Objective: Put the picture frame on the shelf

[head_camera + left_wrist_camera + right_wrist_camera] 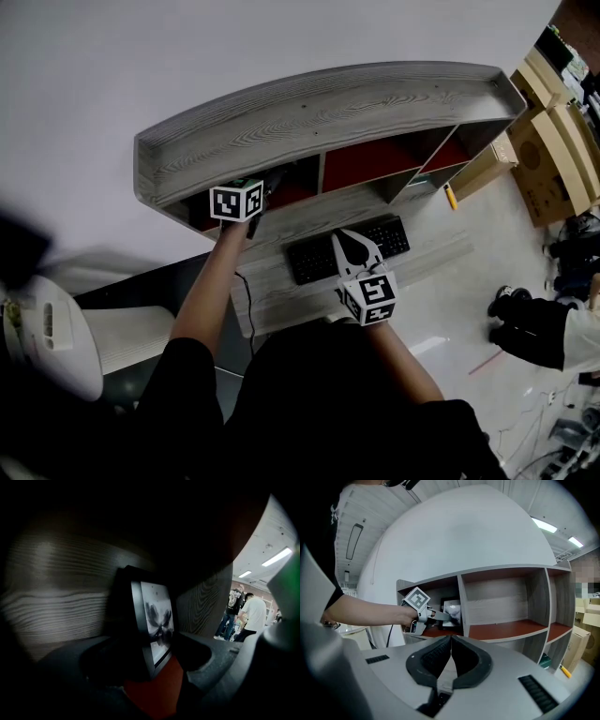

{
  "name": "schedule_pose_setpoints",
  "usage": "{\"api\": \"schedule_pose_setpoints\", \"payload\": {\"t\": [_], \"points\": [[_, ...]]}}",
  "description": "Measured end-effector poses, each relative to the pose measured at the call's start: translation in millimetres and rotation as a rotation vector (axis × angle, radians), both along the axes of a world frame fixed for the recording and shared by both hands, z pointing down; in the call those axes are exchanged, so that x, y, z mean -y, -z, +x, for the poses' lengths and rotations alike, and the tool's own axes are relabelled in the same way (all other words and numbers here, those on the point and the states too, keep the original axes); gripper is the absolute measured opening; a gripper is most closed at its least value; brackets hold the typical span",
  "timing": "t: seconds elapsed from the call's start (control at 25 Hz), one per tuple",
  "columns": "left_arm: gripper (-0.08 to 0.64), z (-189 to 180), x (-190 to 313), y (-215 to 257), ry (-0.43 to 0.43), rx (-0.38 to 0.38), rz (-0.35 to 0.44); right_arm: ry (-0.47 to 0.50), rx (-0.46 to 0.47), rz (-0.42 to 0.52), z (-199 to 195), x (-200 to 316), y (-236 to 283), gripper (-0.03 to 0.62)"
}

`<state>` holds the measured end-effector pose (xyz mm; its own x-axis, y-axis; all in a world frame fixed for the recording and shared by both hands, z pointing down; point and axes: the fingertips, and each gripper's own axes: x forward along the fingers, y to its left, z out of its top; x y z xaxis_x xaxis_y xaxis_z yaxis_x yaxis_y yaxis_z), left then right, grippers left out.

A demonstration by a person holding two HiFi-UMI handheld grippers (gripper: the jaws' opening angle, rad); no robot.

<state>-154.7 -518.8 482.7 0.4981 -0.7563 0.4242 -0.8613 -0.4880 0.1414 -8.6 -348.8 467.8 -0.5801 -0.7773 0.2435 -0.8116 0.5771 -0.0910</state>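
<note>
The picture frame (153, 620) stands upright on the red floor of the shelf's (328, 112) left compartment, long axis vertical, glass facing picture-right in the left gripper view. The left gripper's (150, 644) jaws stand apart either side of it. The right gripper's (451, 638) jaws are together, empty.

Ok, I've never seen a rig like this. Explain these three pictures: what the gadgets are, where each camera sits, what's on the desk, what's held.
No robot here: a person holds a two-jaw gripper in each hand. The head view looks down from the person's head; the other two cameras ride on the grippers, looking along their jaws. On the desk stand a wooden shelf with red floors and a black keyboard. The left gripper reaches into the shelf's left compartment; its jaws stand wide either side of the upright picture frame on the red floor. The right gripper hangs above the desk by the keyboard, jaws together, empty.
</note>
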Motion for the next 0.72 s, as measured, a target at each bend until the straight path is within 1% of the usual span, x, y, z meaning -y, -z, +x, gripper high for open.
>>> {"api": "schedule_pose_setpoints", "payload": {"t": [0.16,0.28,0.48,0.64,0.72], "points": [[0.316,-15,-16,2,0.071,-0.040,0.012,-0.028,-0.018,0.018,8,-3,2,0.012],[0.316,-28,-36,-1,0.137,-0.062,0.008,-0.036,-0.003,0.021,12,-5,6,0.013],[0.316,-34,-74,4,0.146,-0.105,0.026,-0.029,0.020,0.021,13,-10,11,0.013],[0.316,-40,-110,16,0.159,-0.117,0.069,-0.014,0.014,0.010,12,-9,8,0.012],[0.316,-43,-129,22,0.168,-0.135,0.086,-0.008,0.018,0.001,10,-9,10,0.013]]}}
